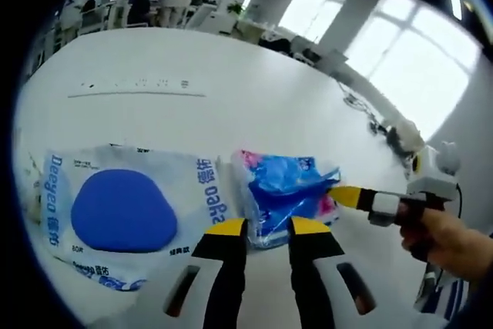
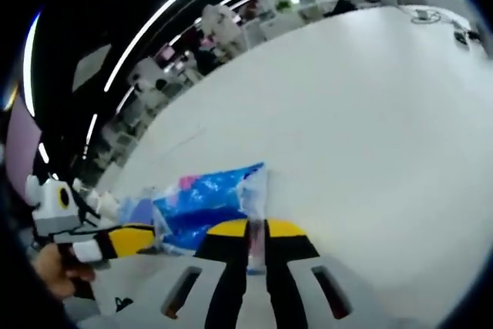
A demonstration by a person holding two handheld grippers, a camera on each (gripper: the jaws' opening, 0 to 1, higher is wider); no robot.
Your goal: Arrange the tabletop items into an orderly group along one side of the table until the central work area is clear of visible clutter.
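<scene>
Blue plastic packet pinched at its edge, ready for a slide to the table's side.

Nearest, right gripper [image 2: 256,230] clamped shut on the packet's [image 1: 286,192] clear seam; left gripper [image 1: 267,228] parted, just short of the packet's near edge, holding nothing. Just beside, flat white pouch with a blue oval [image 1: 123,209], near the same table edge. Beyond, bare white table [image 1: 231,90] stretching to distant desks. Best moved low and slow, dragging rather than lifting, since thin film likely tears or slips; best parked snug against the pouch.
</scene>
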